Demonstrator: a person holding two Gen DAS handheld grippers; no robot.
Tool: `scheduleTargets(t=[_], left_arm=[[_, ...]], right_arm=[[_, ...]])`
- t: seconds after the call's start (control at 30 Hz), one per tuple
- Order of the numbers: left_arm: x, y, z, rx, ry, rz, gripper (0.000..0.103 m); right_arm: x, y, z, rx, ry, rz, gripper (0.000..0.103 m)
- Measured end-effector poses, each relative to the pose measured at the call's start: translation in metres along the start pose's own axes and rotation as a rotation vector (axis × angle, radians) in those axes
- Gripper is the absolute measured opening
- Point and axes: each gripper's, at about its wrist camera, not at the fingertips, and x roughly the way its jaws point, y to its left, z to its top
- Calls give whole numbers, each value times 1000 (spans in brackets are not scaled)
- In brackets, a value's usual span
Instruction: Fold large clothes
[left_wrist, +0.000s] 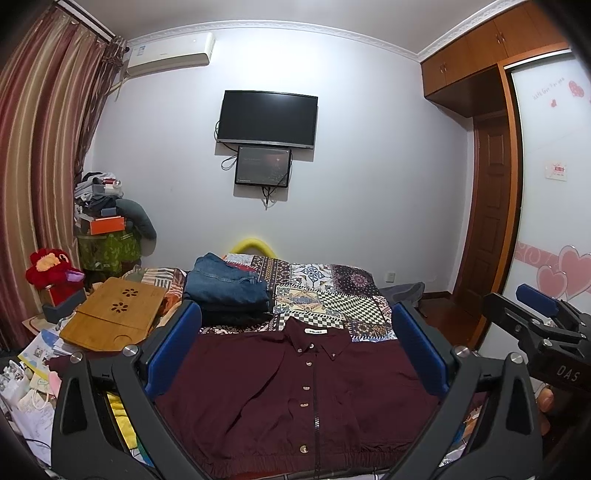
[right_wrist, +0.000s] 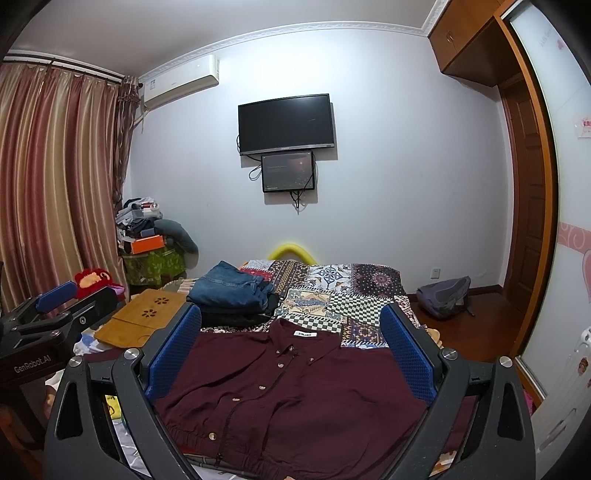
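Shirt: we see the maroon button-up shirt (left_wrist: 295, 391) spread flat, front up, on the near part of the bed, collar toward the far wall, a white neck label (left_wrist: 320, 332) too small for us to read.
Left gripper: our left gripper (left_wrist: 295, 347) is spread wide, blue pads apart on either side of the shirt, holding nothing; whether they touch the cloth we cannot tell.
Right gripper: our right gripper (right_wrist: 291, 350) is likewise wide open and empty, framing the same shirt (right_wrist: 295, 391).
Writing: we read "DAS" on the other gripper's body in the left view and "GenRobot.AI" in the right view.
Bedspread: a patchwork bedspread (left_wrist: 332, 291) lies under the shirt.
Folded pile: we see blue jeans (left_wrist: 225, 282) on top of darker folded clothes, just beyond the shirt's left shoulder.
Tray: a bamboo lap tray (left_wrist: 114, 314) lies left of the pile.
Wall: a dark television (left_wrist: 267, 118) hangs above a smaller screen (left_wrist: 263, 166).
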Motion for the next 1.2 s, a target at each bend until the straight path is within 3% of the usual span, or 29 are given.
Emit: scheduleTargets(t=[1.2], left_arm=[[5,4,-2,-8,12,3,103]], right_arm=[[5,-4,0,17,18,6,97]])
